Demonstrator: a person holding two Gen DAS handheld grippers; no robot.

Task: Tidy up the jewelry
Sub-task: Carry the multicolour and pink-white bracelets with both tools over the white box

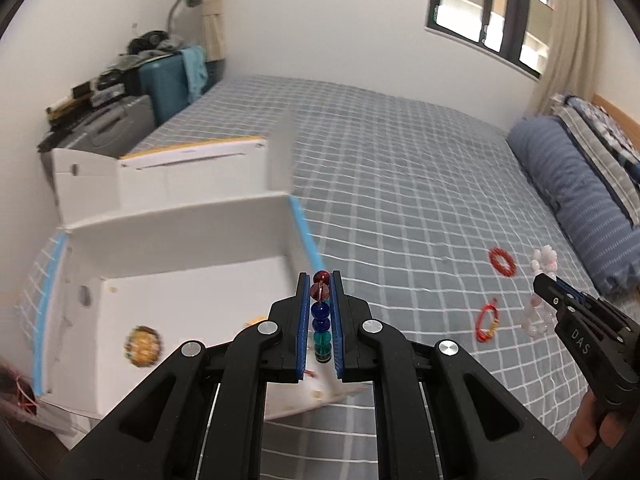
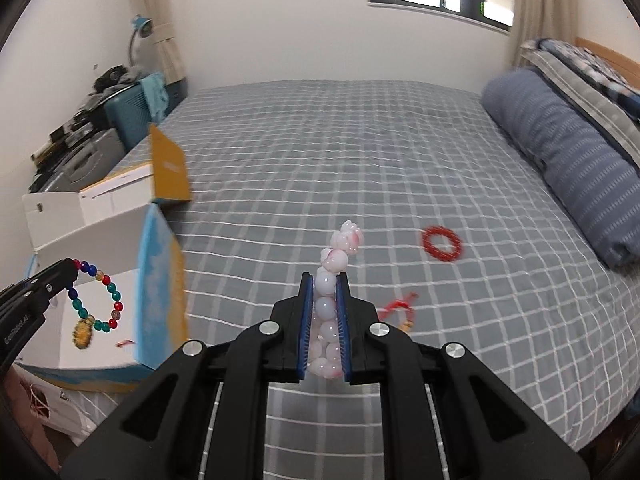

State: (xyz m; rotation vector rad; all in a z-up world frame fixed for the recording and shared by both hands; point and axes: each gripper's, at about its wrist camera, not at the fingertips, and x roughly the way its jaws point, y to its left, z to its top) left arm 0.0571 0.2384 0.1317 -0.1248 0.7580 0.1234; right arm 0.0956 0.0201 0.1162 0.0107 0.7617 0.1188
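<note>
My left gripper (image 1: 320, 320) is clenched on the multicoloured bead bracelet (image 1: 321, 316), whose loop hangs edge-on between the pads, its long axis running along my fingers; in the right wrist view it (image 2: 96, 300) shows as a round loop of red, blue and teal glass-like beads with a gold charm (image 2: 82, 334) dangling at its bottom. It hangs over the open white cardboard box (image 1: 180, 248), which sits at the bed's left edge, so I judge the drop lies straight below and slightly ahead of those jaws. The left hand is plainly the nearer one to the box.

My right gripper (image 2: 325, 320) is clamped on the pale pink bead bracelet (image 2: 332, 300), smooth milky spheres stacked along the pads with a knobbly cluster poking past the tips. It hangs over the middle of the bed, and the box lies well off to its left.

The box is matt card with a sky-blue printed outer wall (image 2: 160, 280) and raised flaps. On the grey checked bedsheet (image 1: 400, 160), towards the right side, lie a red ring-shaped bracelet (image 1: 503, 263) and a red cord bracelet (image 1: 487, 323), both thin and soft-looking. A blue striped bolster (image 1: 580, 200) lines the bed's right edge.
</note>
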